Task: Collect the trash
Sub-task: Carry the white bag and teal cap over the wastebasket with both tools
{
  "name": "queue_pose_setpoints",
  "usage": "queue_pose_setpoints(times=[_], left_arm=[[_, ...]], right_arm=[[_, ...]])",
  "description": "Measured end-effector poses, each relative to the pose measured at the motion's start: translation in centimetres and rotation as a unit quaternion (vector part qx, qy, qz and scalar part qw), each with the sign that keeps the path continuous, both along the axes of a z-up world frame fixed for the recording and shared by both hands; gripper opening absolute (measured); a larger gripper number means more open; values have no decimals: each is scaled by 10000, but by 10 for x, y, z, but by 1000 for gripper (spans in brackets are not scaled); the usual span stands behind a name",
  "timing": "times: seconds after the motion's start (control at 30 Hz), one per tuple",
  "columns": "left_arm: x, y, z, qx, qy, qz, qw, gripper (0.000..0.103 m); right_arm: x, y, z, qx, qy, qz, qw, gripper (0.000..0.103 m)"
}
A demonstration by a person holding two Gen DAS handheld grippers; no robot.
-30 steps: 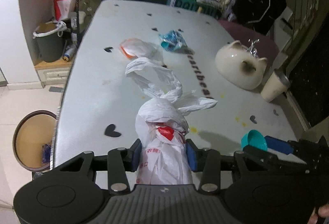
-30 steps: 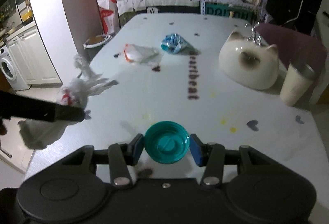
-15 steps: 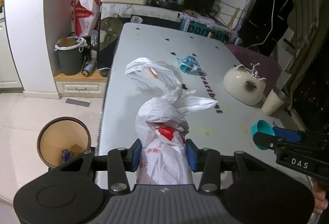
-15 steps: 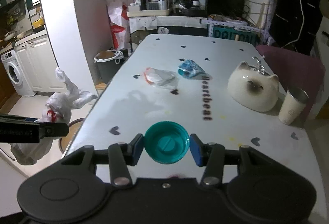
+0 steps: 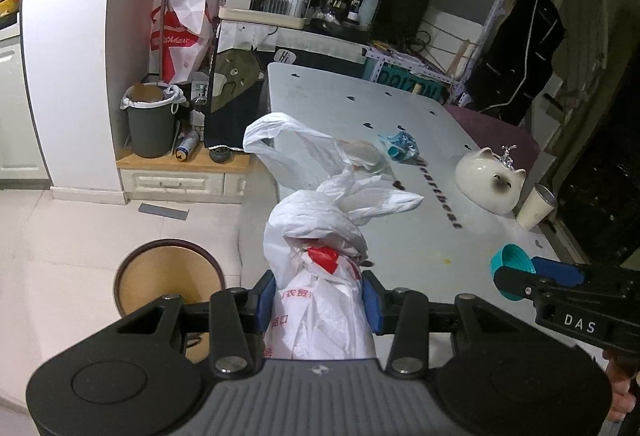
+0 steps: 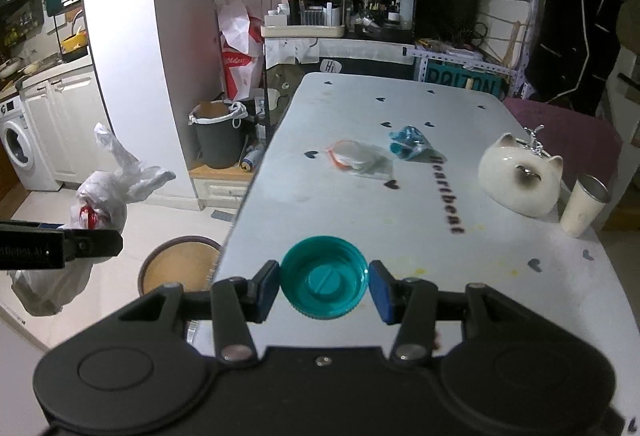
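Trash bag [image 5: 316, 300] and cap [image 6: 324, 282] sit clamped in downward-tilted tools.

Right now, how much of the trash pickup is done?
Partway. In hand: the left gripper clamps a knotted white bag, and the right gripper holds a teal lid; neither is in the brown bin yet. Left on the table: a clear wrapper and a blue wrapper.
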State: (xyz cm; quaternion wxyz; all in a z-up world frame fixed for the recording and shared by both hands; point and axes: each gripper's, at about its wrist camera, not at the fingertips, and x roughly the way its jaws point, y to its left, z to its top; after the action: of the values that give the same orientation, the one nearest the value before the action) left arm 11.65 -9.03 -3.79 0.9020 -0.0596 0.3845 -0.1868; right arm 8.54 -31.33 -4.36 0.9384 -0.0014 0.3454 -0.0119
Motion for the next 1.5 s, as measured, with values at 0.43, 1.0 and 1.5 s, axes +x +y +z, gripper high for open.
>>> queue_pose_setpoints(times=[0.43, 1.0, 1.5], left_arm=[[11, 127, 0, 58, 34, -82, 9999, 45], [41, 234, -18, 122, 361, 632, 9973, 45], [162, 224, -75, 182, 1147, 550, 9917, 45]], right_arm=[[8, 127, -1, 4, 23, -186, 9998, 49], [68, 234, -21, 170, 202, 484, 9985, 49], [194, 214, -84, 535, 692, 342, 9956, 49]])
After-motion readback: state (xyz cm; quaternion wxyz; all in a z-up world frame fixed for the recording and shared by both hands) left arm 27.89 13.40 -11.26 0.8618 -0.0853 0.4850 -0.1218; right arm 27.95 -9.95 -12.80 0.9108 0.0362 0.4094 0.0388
